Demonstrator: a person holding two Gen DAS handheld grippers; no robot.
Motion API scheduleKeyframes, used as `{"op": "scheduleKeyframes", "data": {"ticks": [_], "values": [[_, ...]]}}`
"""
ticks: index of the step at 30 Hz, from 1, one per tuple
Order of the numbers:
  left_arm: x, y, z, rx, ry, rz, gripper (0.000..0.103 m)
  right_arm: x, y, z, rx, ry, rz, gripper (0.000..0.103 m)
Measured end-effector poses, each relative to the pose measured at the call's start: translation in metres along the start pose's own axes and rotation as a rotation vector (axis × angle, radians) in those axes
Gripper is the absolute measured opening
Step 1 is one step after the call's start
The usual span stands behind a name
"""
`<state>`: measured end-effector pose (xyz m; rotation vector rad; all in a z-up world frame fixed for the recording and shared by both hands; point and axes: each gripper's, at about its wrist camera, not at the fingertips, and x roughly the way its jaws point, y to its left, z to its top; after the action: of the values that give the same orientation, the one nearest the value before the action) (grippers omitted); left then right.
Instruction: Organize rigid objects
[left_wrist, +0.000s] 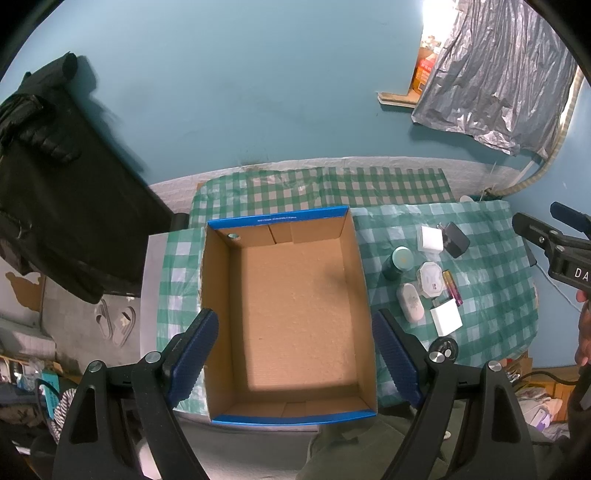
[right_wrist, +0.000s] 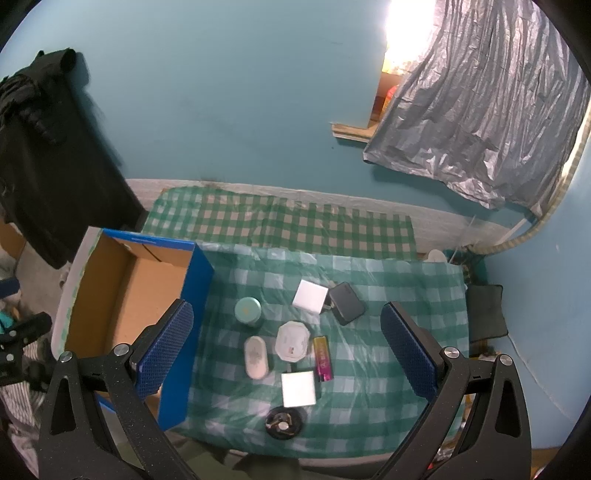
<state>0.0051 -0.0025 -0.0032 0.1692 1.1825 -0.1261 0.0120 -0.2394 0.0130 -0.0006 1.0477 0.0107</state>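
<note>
Two grippers: left gripper (left_wrist: 295, 354) and right gripper (right_wrist: 286, 350), both with fingers spread wide and nothing between the blue pads.
Box: open brown cardboard box with blue rim (left_wrist: 280, 219) lies under and between the left fingers; its long axis runs the way the fingers point; inside is bare.
Small things: a group on the cloth between the right fingers, right of the box.
Battery: pink and yellow battery (right_wrist: 322, 358) lies flat, long axis nearly along the fingers.
White oval case (right_wrist: 255, 356): long axis also along the fingers.
Others: teal round-lid jar (right_wrist: 248, 311) standing upright, white octagonal container (right_wrist: 292, 339), two white square blocks (right_wrist: 298, 387) (right_wrist: 310, 296), black charger (right_wrist: 346, 302), black round object (right_wrist: 284, 422) nearest the finger bases.
Surface: green and white checked tablecloth (right_wrist: 388, 332).
Room: teal wall (right_wrist: 221, 110), crinkled silver sheet (right_wrist: 472, 103), black garment (left_wrist: 55, 184) hanging at left.
Pose: both grippers look down from above.
</note>
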Motion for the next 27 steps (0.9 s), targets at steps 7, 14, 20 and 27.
{"op": "scheduleKeyframes", "data": {"ticks": [7, 14, 20, 27], "values": [[0.0001, 0.0000, 0.0001, -0.001, -0.001, 0.000, 0.086, 0.0002, -0.0004, 0.0005, 0.000, 0.000, 0.001, 0.101], [0.0006, 0.0005, 0.0004, 0.001, 0.001, 0.002, 0.086, 0.0003, -0.0007, 0.0006, -0.002, 0.001, 0.000, 0.101], [0.0016, -0.0003, 0.0023, 0.000, 0.003, 0.005, 0.086, 0.0005, -0.0009, 0.0010, -0.001, 0.002, 0.001, 0.101], [0.0016, -0.0003, 0.0020, 0.001, 0.002, 0.006, 0.086, 0.0009, -0.0010, 0.0020, -0.002, 0.004, -0.001, 0.101]]}}
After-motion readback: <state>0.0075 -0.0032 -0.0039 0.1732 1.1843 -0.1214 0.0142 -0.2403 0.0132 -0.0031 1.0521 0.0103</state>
